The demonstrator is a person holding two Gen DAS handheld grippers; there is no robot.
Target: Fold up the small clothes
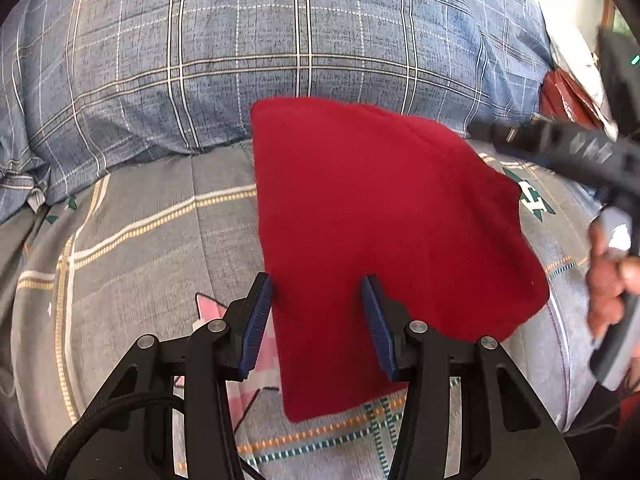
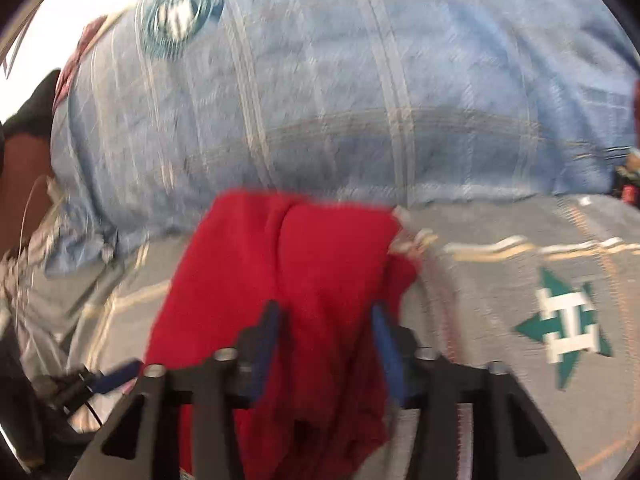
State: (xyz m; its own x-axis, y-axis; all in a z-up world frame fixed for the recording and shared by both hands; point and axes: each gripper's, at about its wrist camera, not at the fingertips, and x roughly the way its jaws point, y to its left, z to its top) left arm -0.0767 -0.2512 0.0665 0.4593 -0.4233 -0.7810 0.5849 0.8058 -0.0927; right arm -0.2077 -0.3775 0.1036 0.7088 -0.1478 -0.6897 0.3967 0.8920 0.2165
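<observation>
A small red garment [image 1: 380, 224] lies folded flat on the grey patterned bedsheet [image 1: 140, 248]. My left gripper [image 1: 318, 284] is open, its blue pads just above the garment's near left part, holding nothing. The right gripper's black body [image 1: 568, 152] shows at the right edge of the left wrist view, held by a hand [image 1: 608, 280]. In the blurred right wrist view the right gripper [image 2: 326, 312] is open over the red garment [image 2: 288, 272], with cloth between and under its fingers but not pinched.
A blue plaid pillow or duvet [image 1: 280, 40] lies behind the garment and also shows in the right wrist view [image 2: 340, 92]. A red packet [image 1: 568, 96] sits at the far right. A green and white arrow print [image 2: 564, 324] marks the sheet.
</observation>
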